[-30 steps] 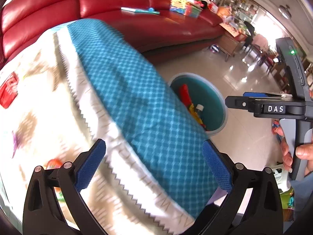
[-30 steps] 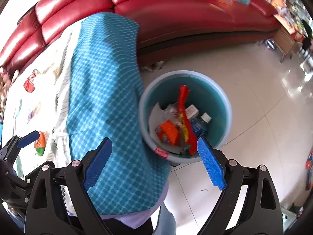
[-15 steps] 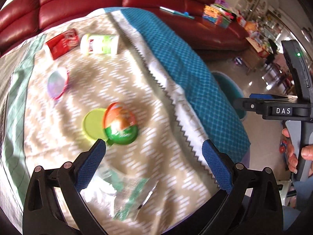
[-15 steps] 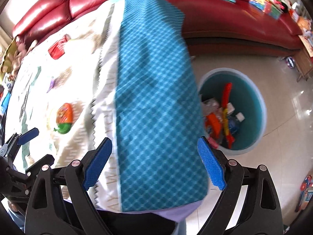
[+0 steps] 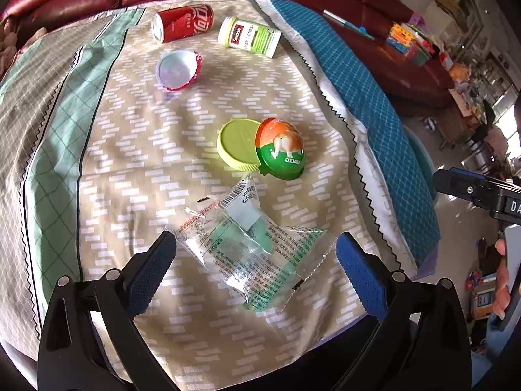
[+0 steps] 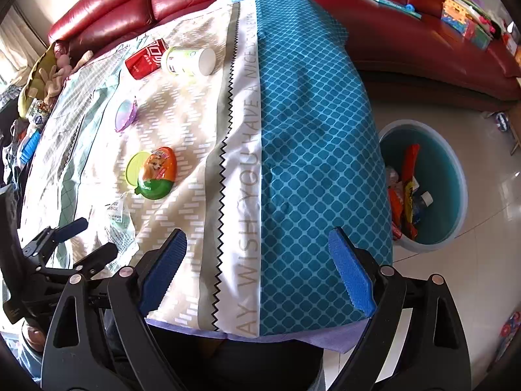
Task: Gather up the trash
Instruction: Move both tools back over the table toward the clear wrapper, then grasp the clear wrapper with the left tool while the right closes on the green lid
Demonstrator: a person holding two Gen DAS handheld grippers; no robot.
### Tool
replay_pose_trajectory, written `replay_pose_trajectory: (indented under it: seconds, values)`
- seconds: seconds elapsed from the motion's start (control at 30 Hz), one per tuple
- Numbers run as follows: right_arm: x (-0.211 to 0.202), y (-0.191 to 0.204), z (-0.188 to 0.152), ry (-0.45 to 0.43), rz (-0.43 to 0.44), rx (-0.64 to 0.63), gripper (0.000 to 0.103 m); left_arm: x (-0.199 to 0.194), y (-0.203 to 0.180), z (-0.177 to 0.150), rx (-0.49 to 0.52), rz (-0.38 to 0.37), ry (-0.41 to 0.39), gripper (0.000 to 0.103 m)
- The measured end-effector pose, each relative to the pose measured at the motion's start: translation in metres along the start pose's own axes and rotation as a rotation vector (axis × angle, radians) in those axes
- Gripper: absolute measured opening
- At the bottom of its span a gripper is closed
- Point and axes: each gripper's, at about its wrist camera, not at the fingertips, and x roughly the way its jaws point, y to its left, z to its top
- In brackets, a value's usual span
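Now wrapper [image 5: 252,249] between spread left tongs [image 5: 255,260].

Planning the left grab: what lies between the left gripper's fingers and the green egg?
In the left wrist view, only the clear wrapper lies between the open left gripper and the egg; otherwise bare cloth.

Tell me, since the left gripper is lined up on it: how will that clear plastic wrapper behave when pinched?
The clear wrapper looks thin and crinkled, so it will probably crumple rather than hold shape. It lies flat on the tablecloth, so the open left gripper may slide over it. It looks nearly empty, likely very light.
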Motion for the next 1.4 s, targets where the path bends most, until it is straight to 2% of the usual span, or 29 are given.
replay_pose_trajectory:
  seconds: [0.27,0.43,0.67,0.73,0.87,1.0,1.2,1.4]
  values:
    - [0.012,-0.008,-0.001,0.029,-0.006,0.014,0.085,0.024,0.002,-0.004,-0.050,-0.010,0.044,0.099]
    - [0.019,-0.007,0.000,0.049,-0.003,0.021,0.085,0.023,0.008,0.000,-0.076,-0.013,0.021,0.073]
    - [0.033,0.011,0.008,0.075,0.006,0.001,0.085,0.019,0.021,0.007,-0.057,0.001,-0.025,0.051]
    - [0.036,0.017,0.011,0.083,0.006,-0.010,0.085,0.016,0.028,0.010,-0.054,-0.006,-0.036,0.036]
    - [0.043,0.034,0.020,0.090,0.015,-0.036,0.085,0.011,0.039,0.014,-0.053,-0.006,-0.061,0.034]
    - [0.049,0.048,0.029,0.096,0.026,-0.062,0.085,0.005,0.047,0.017,-0.037,-0.015,-0.091,0.029]
    - [0.059,0.074,0.043,0.104,0.060,-0.095,0.085,-0.003,0.067,0.029,-0.039,-0.026,-0.128,0.028]
    - [0.073,0.119,0.064,0.111,0.076,-0.197,0.085,-0.009,0.096,0.033,-0.030,-0.025,-0.136,0.028]
